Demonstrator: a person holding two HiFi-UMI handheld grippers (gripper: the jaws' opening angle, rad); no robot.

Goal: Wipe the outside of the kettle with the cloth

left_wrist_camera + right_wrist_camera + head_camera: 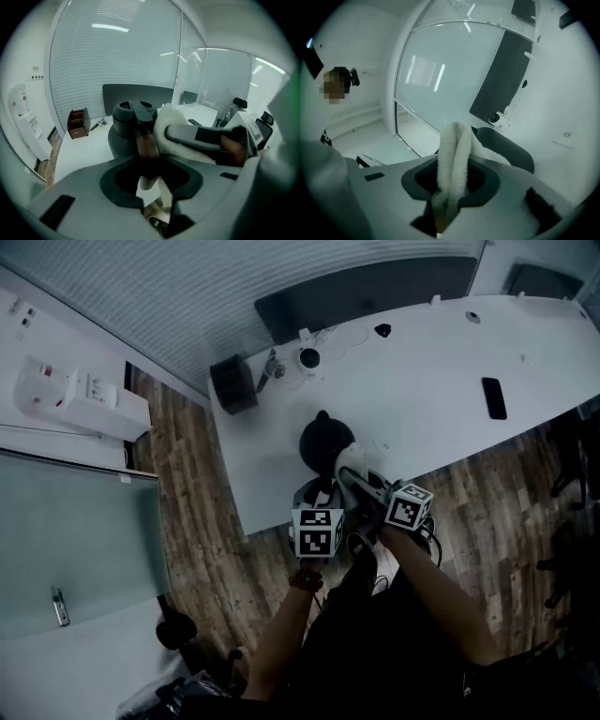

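**Kettle [323,439] exterior wipe: current state**

The kettle is standing on the white table [441,399], close to the edge nearest you. You are holding the left gripper [320,495] angled downward, and its jaws are clamping the handle [142,121] of the kettle. You are holding the right gripper [364,480] roughly level, and its jaws are clamping a folded white cloth [454,154]. The cloth is pressing against the side of the kettle, just beside the handle.
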